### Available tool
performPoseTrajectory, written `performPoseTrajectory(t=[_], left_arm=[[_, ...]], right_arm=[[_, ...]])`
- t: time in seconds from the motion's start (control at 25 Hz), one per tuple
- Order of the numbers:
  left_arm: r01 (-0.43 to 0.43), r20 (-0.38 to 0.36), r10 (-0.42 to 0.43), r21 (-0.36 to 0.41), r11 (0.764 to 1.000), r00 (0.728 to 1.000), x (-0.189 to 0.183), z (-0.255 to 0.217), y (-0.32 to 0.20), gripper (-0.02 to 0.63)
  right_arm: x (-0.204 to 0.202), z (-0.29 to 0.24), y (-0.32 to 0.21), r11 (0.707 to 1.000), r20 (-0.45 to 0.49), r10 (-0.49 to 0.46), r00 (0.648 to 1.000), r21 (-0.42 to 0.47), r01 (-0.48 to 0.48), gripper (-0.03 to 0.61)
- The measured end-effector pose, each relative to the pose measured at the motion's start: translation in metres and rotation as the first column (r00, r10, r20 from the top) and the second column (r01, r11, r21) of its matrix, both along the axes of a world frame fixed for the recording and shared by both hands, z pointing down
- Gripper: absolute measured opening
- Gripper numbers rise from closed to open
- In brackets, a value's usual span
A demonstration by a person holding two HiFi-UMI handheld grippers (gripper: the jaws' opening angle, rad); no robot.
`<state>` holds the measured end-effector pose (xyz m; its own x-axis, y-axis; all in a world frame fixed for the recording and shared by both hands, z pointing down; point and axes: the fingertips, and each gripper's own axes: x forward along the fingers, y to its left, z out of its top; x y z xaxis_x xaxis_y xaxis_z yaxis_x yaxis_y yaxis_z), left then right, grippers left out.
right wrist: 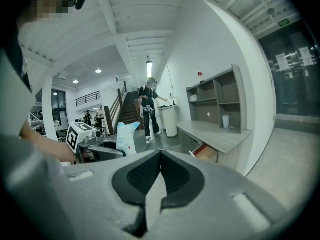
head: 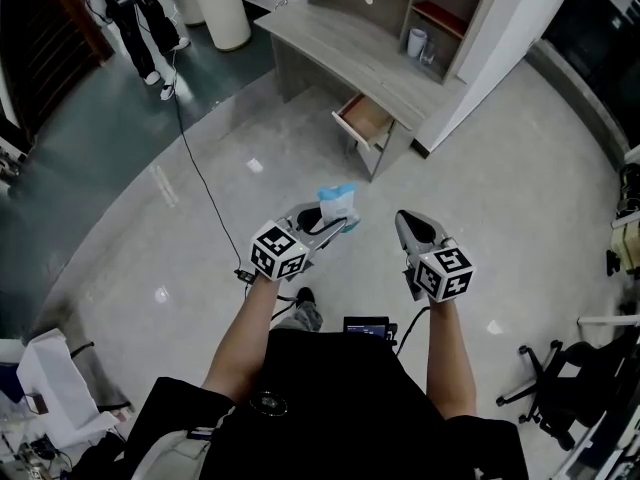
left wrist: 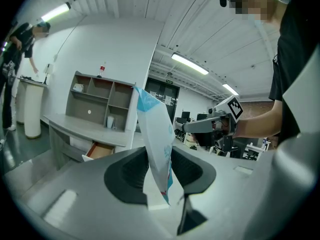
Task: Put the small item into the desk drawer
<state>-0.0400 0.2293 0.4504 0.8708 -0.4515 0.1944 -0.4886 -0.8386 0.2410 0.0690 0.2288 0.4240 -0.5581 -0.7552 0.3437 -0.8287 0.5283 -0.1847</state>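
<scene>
- In the middle of the head view, there's our small item: a blue-and-white packet (head: 338,200), standing on edge out of the left gripper (head: 333,220), well apart from the desk (head: 340,43).
- Down the left gripper view we see it pinched. Both dark pads (left wrist: 131,176) press on the packet's lower part, so the jaws are parted only by its thickness. Its top pokes up free.
- The right gripper (head: 404,224) sits just beside it, toward the right of the frame. Its own view shows the jaws closed tip to tip with nothing between them.
- In the upper middle of the frame, the drawer (head: 365,118) stands pulled out from the desk. Its wooden inside shows, and it looks empty as far as we can tell.
- We judge this to be the carry: packet in hand, drawer waiting, and bare floor (head: 480,168) between the two.
- To do it well, we'd hold that pinch steady and come in at the drawer's open side.
- We'd then bring the packet over the opening and low inside before parting the jaws. A light, floppy packet could catch the front lip or slide off.
- The free gripper can stand ready to push the drawer shut, if that's wanted.
- Farther out, a shelf unit (head: 430,3) stands on the desk at upper right, and a cable (head: 195,168) trails across the floor at left.
- A person (head: 140,13) stands in the upper left corner. All three look clear of our line to the drawer.
</scene>
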Motion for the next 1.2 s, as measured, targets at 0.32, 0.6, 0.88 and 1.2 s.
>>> performPoseTrajectory(t=[0.32, 0.6, 0.88, 1.2], left_arm=[[-0.029, -0.012, 0.029, -0.012, 0.999, 1.000, -0.025, 0.005, -0.040, 0.144], [-0.067, -0.023, 0.067, -0.010, 0.998, 0.998, -0.041, 0.007, -0.064, 0.144], [-0.090, -0.037, 0.089, -0.017, 0.996, 0.995, -0.055, 0.009, -0.078, 0.144], [-0.101, -0.041, 0.099, -0.034, 0.994, 0.994, -0.057, 0.015, -0.084, 0.144]], right_arm=[[-0.028, 0.006, -0.036, 0.999, -0.013, 0.030, 0.999, -0.011, -0.030, -0.005], [-0.043, 0.006, -0.057, 0.997, -0.024, 0.075, 0.997, -0.014, -0.075, -0.005], [-0.058, 0.006, -0.068, 0.995, -0.034, 0.097, 0.995, -0.015, -0.098, -0.005], [-0.061, 0.011, -0.072, 0.994, -0.033, 0.106, 0.994, -0.032, -0.107, -0.005]])
